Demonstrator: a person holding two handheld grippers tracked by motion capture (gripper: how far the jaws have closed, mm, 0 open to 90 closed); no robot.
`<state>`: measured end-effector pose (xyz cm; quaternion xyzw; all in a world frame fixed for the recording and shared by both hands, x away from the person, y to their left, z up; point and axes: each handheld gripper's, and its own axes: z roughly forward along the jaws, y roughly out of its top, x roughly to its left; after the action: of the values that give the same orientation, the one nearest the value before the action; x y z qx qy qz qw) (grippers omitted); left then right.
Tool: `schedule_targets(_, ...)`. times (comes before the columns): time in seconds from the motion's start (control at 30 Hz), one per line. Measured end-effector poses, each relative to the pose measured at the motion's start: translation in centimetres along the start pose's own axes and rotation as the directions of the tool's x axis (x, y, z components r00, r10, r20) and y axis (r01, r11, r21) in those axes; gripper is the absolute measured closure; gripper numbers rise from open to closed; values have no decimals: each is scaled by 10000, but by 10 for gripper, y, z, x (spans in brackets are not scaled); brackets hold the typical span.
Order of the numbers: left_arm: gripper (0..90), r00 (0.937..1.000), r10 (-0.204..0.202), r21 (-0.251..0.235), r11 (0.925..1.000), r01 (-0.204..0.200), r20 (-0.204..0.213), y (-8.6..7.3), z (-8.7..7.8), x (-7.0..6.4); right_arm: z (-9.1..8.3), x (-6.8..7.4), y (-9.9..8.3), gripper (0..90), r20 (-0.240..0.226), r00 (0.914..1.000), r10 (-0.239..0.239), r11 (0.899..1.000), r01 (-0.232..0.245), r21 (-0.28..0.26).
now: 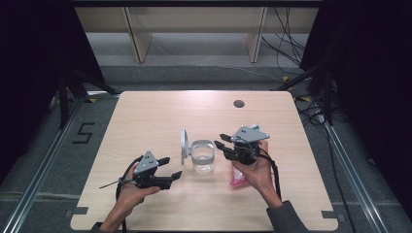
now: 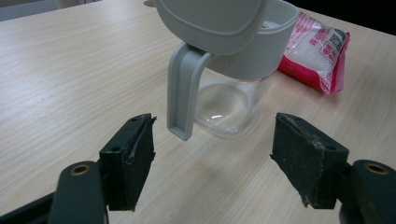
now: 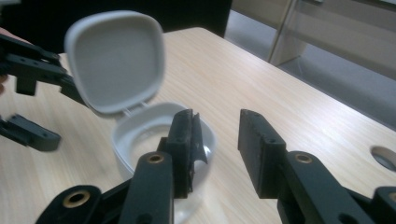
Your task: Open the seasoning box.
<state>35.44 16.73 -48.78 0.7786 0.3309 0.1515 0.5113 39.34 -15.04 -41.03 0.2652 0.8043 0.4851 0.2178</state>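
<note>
The clear jar [image 1: 203, 158] stands upright near the middle of the worktop [image 1: 155, 111], and its grey hinged lid [image 1: 184, 145] is open, standing up on the side toward my left. In the left gripper view I see the grey collar and the hinge strap [image 2: 183, 93] of the jar hanging down in front of the glass body, and the inside looks empty, as far as I can tell. Just to the right of the jar lies a pink and white packet [image 1: 238, 177], flat on the worktop, partly under my right hand [image 1: 256, 171]. My left claw [image 1: 171, 169] has its jaws apart and holds nothing; it points at the jar from the near left side, close but not touching. My right claw [image 1: 222, 141] is also apart and empty, and it hovers just beside the rim of the jar on the right. I judge that the jar is already opened and the step in hand is to prepare the filling, probably with the packet. For the next move I think my right claw must go down to the packet and pinch it at one edge, while my left claw steadies the jar so that it does not slide or tip over.
</note>
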Motion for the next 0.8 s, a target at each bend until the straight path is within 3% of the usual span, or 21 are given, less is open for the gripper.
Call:
schedule_targets(0.13,287,10000,47,41,10000,-47,-43,0,-1,0,-9,-13,-10,605,424,9990,131,9999,-127,-89)
schedule_targets(0.17,285,10000,37,52,10000,-37,-23,0,-1,0,-14,-15,-12,592,400,9975,581,9981,-588,156)
schedule_targets(0.2,284,9999,100,100,9999,-100,38,0,-1,1,-15,-18,-14,580,568,9973,457,9990,-457,-13)
schedule_targets(0.3,281,10000,76,92,9999,-77,60,0,-1,1,-21,-26,-21,540,797,9929,878,9961,-878,-35)
schedule_targets(0.33,280,9997,240,124,9996,-241,44,0,-1,2,-23,-30,-23,521,786,9947,656,9978,-658,-7)
schedule_targets(0.37,279,10000,15,152,9999,-15,2,-1,0,0,-26,-31,-27,501,858,9889,1213,9922,-1232,174)
schedule_targets(0.43,277,9999,112,153,9998,-113,75,-1,0,0,-28,-34,-32,474,955,9831,1560,9872,-1585,198)
schedule_targets(0.53,276,9996,267,199,9994,-270,122,0,1,1,-31,-44,-41,434,996,9819,1611,9864,-1635,158)
schedule_targets(0.63,275,9996,273,167,9995,-275,95,0,0,0,-36,-48,-48,412,1247,9761,1779,9827,-1829,298)
schedule_targets(0.67,275,9996,265,153,9995,-267,132,0,0,0,-37,-48,-51,404,1324,9707,2004,9776,-2071,388)
schedule_targets(0.7,276,9996,267,155,9995,-269,125,0,0,0,-37,-53,-54,396,1394,9727,1858,9810,-1916,299)
schedule_targets(0.8,275,9996,241,152,9996,-243,133,0,0,0,-39,-57,-60,376,1510,9660,2100,9756,-2172,323)
